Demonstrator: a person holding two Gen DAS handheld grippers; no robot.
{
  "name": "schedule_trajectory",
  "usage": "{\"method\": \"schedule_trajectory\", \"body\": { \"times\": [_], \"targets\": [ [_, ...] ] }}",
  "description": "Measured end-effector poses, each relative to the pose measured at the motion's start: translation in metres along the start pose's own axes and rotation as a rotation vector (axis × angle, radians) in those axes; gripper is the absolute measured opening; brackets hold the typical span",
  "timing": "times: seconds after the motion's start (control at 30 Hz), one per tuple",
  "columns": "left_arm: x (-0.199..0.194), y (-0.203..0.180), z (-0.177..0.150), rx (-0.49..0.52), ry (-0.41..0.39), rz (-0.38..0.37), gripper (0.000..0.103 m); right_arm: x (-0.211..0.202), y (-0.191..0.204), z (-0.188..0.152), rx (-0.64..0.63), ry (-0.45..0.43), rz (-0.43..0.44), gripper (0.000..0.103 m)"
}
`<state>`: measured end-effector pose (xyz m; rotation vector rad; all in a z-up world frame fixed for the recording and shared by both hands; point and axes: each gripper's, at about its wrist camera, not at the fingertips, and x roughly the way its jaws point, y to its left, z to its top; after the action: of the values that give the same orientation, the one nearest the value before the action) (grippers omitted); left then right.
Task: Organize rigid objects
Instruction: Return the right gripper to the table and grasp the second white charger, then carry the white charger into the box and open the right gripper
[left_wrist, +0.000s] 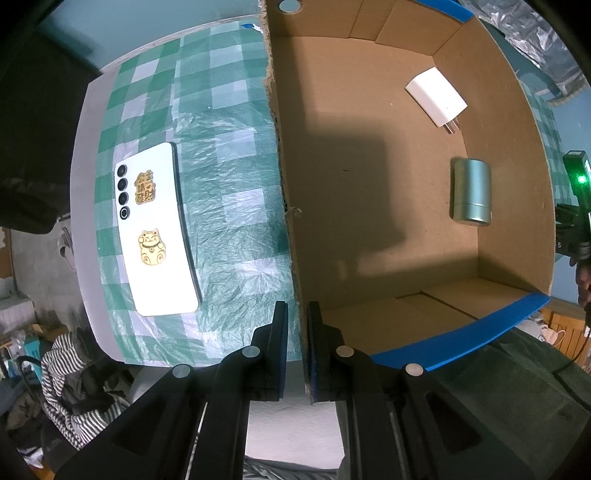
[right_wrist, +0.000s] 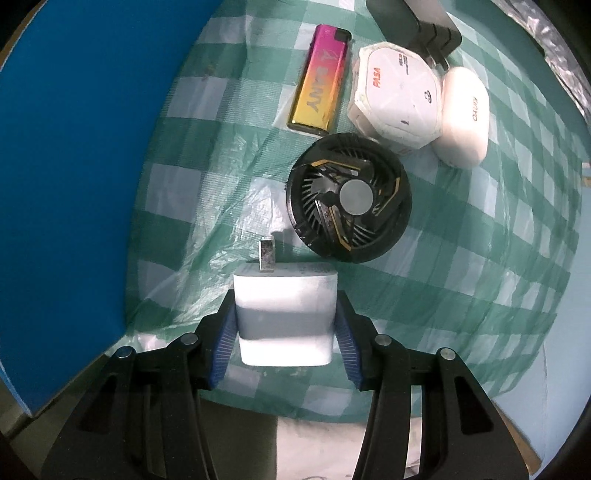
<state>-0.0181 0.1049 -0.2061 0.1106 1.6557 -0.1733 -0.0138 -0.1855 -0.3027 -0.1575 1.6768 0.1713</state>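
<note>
We start nearest the lens, where our right tool (right_wrist: 286, 328) has its blue pads (right_wrist: 226, 339) pressed against both flanks of a white charger block (right_wrist: 284, 314), so we read it as gripping that block, prong (right_wrist: 266, 254) pointing away from us. The block sits low over the checked cloth (right_wrist: 461, 258) on the table, just beside the blue outer wall (right_wrist: 66, 166) of the cardboard box (left_wrist: 369, 166), with a black round fan (right_wrist: 349, 197) just beyond the prong. Farther past the fan lie a pink and gold lighter (right_wrist: 319, 94), a white angular case (right_wrist: 397, 96) and a white oval case (right_wrist: 463, 116). Our left tool (left_wrist: 297, 347) is all but closed, pinching the ragged near wall (left_wrist: 291, 221) of the box to steady it. Inside the box, beyond that wall, a grey-green cylinder (left_wrist: 471, 192) and another white plug (left_wrist: 436, 98) already rest on the floor; outside it, on the cloth, a white phone (left_wrist: 155, 229) lies face down. We judge the main risks to be these: the smooth block could twist or slide out if the pads hold only its lower part, the prong could snag the fan on the way up, and a low carry could strike the box wall and jolt it from the left tool's pinch.
</note>
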Motion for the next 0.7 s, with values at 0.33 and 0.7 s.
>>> {"method": "schedule_trajectory", "body": {
  "times": [0.33,0.7],
  "targets": [
    [0.000,0.000,0.000,0.003,0.002,0.001,0.011,-0.011,-0.014,-0.009,0.004,-0.010,0.038,0.049],
    [0.000,0.000,0.000,0.005,0.001,0.001,0.010,-0.065,-0.007,0.004,-0.041,-0.049,0.054,0.049]
  ]
}}
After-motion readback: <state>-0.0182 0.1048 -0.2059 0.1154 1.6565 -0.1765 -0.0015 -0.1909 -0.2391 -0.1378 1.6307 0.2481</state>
